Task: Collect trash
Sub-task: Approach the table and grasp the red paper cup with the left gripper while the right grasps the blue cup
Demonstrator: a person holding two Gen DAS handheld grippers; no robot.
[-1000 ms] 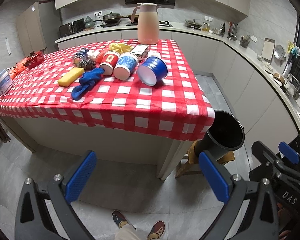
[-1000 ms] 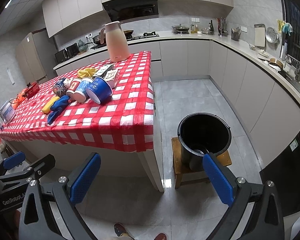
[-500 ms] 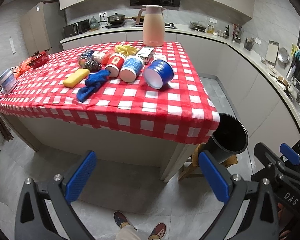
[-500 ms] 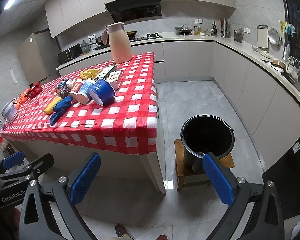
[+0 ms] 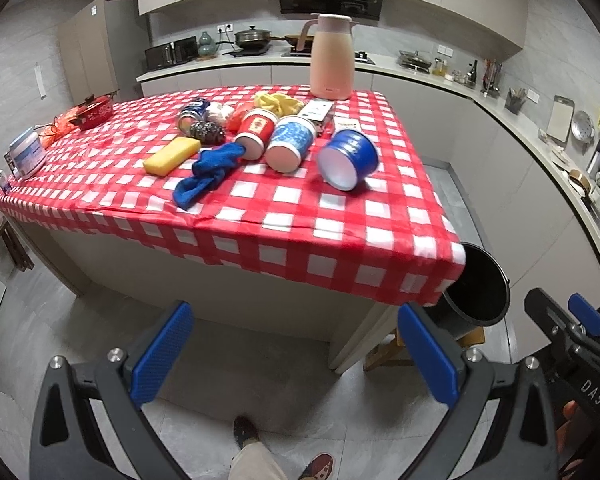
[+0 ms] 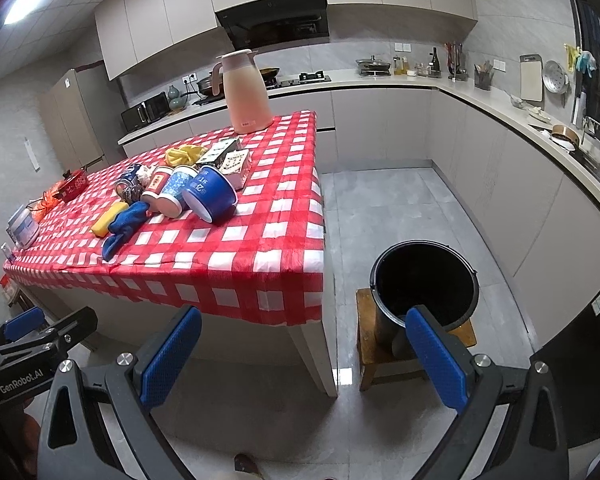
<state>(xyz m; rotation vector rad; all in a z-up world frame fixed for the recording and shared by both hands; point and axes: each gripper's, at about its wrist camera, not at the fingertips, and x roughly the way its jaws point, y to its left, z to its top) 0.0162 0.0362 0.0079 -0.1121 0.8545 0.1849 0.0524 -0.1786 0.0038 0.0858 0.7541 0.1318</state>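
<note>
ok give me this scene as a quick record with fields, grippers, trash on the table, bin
left gripper: open, empty, short of the table
right gripper: open, empty, low by the table corner
table: red checked cloth
cups on their sides: red cup, light blue cup, dark blue cup
other items: yellow sponge, blue cloth, pink jug upright at far edge
bin: black, open, on a wooden stool, right of the table

Near strip of checked table (image 5: 340, 232) bare, tipped cups (image 5: 288, 144) crowding behind, black bin (image 6: 424, 280) mouth unobstructed
</note>
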